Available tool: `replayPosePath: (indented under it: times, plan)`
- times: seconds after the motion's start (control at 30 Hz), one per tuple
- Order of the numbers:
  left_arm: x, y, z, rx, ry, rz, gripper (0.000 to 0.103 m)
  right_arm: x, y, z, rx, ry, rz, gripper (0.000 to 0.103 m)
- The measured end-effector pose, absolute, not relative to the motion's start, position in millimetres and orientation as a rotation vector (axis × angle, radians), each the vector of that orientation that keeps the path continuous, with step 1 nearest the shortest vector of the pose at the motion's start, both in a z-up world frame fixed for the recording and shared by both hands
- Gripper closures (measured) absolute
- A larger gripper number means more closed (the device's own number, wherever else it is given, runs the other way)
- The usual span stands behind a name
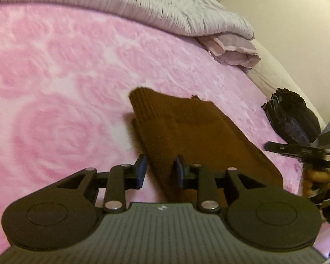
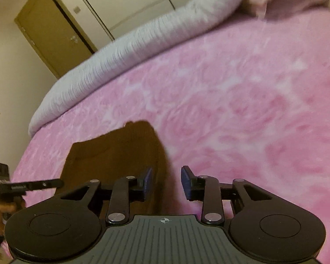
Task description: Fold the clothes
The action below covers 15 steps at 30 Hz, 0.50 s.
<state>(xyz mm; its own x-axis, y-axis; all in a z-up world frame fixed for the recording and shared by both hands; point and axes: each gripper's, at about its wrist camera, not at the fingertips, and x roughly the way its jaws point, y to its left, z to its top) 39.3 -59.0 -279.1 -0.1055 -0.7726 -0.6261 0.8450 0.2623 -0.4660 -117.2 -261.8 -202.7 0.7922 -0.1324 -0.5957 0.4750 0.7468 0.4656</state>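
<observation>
Left gripper [image 1: 160, 171]: nearest the lens in the left wrist view, jaws parted, blue pads [image 1: 142, 170] apart with nothing pinched; the near left edge of the brown garment shows between and beneath them. Whether the pads touch the cloth I cannot tell.
Right gripper [image 2: 166, 181]: jaws parted, nothing between the blue fingertips [image 2: 186, 181]; the left pad hangs over the garment's right edge, the right pad over bare blanket.
Brown garment [image 1: 187, 132]: a knitted piece, folded into a long narrow shape, lying flat on the pink blanket and running away from both cameras; its ribbed hem [image 1: 146, 104] is at the far end. In the right wrist view it [image 2: 114, 154] sits left of centre.
Each gripper seen by the other: the right one [image 1: 297, 150] shows at the right border of the left view, beside the garment's right side, a hand [image 1: 319, 178] under it; the left one [image 2: 28, 186] shows at the left border of the right view, at the garment's left side.
Pink blanket [image 1: 55, 88]: plush, rose pattern, covers the bed around the garment.
Black bundle [image 1: 293, 116]: dark cloth near the bed's right edge, apart from the garment.
Grey quilt [image 1: 143, 6]: ribbed, rolled along the far side of the blanket.
Pale pink cloth [image 1: 233, 50]: folded, tucked under the quilt's end.
Door [image 2: 50, 28]: brown, closed, in the far wall.
</observation>
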Motion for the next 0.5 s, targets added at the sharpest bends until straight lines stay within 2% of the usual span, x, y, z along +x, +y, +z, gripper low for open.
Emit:
replayPosePath:
  times: [0.13,0.33,0.5]
  plan:
    - [18.2,-20.8,-260.5,0.111,0.864,-1.396,0.081,-169.9,-217.2,-190.7,0.610,0.447,-0.285,0.070]
    - [-49.3,3.0,-261.0,0.234,0.730,-1.502,0.079,-180.4,-168.9,-227.9,0.516,0.535,-0.260,0.070]
    - [-97.3,0.1,-267.8,0.454,0.538,-1.559,0.076,-170.9,-164.6,-242.4,0.485,0.511,-0.212,0.070]
